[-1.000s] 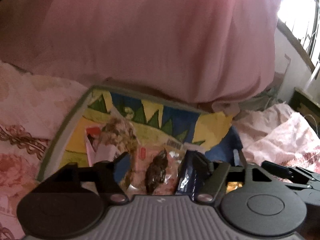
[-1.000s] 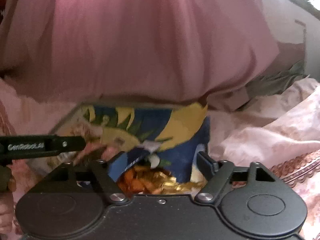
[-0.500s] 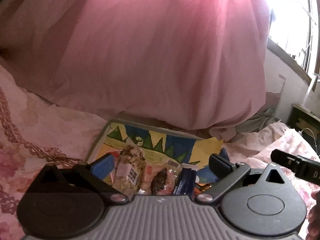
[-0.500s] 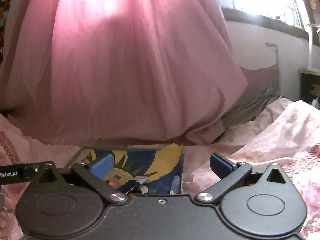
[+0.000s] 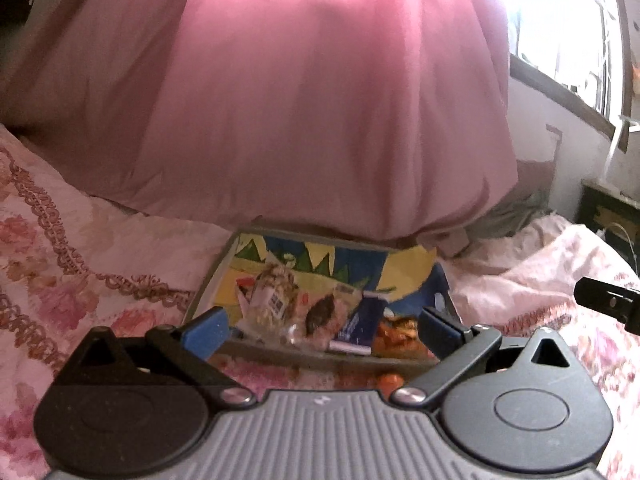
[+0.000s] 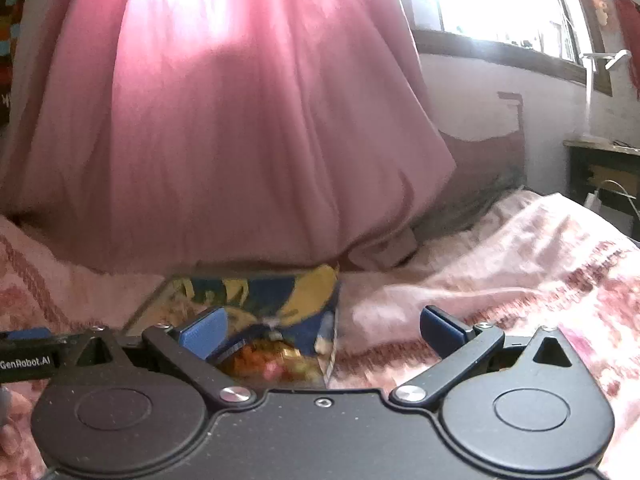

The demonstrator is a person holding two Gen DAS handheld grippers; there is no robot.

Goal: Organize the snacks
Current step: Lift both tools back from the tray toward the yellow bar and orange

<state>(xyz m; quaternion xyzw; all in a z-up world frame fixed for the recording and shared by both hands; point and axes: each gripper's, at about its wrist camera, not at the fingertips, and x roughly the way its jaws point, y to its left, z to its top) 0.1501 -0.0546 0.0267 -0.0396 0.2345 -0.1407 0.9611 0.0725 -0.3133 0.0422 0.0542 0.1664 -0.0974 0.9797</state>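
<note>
1. Cardboard, colourfully printed in blue, yellow and green, the shallow snack box [image 5: 320, 256] lies on the pink floral bedspread [image 5: 100, 256] below a pink hanging curtain [image 5: 320, 100].
2. Inside lie a clear bag of pale mixed snack [image 5: 272, 300], a dark-blue wrapped bar [image 5: 360, 324] and orange-gold wrapped sweets [image 6: 264, 356].
3. Both tongs, left [image 5: 324, 330] and right [image 6: 322, 330], have just been opening; they now gape wide with nothing between them.
4. Compared with a second ago, the box looks smaller and farther, so the snacks seem delivered.
</note>
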